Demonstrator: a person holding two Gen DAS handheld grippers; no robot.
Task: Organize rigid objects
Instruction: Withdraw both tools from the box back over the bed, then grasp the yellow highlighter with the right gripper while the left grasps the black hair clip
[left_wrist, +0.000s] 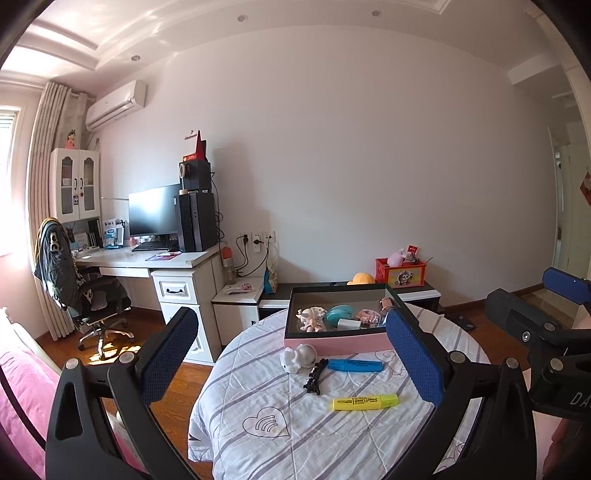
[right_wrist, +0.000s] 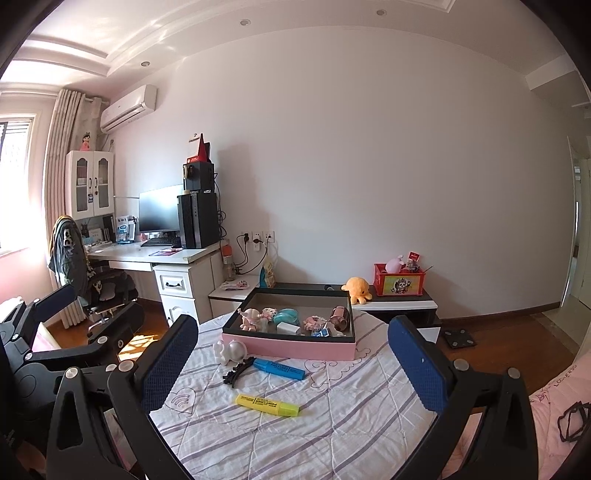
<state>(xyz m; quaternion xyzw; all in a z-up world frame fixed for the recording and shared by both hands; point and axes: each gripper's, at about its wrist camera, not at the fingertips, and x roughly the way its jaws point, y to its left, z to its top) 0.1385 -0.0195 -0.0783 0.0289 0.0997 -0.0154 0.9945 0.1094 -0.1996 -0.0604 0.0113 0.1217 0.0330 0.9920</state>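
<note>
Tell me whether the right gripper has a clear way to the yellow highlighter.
Probably yes. The right gripper is open, and the yellow highlighter lies alone on the quilt between its fingers, apart from the black hair clip.

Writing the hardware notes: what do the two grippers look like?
Both alike: the left gripper and right gripper have black plastic frames with silver bolt heads, and flat fingers faced with dimpled blue pads. No cables show.

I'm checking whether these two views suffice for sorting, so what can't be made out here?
- Left wrist view: the pink box's right corner, behind the left gripper's finger.
- Both views: small items inside the box, too small and overlapping to identify.
- Yellow highlighter and blue highlighter: fine label print unreadable.
- Right wrist view: black object on the pink sheet, cut off by the edge.
</note>
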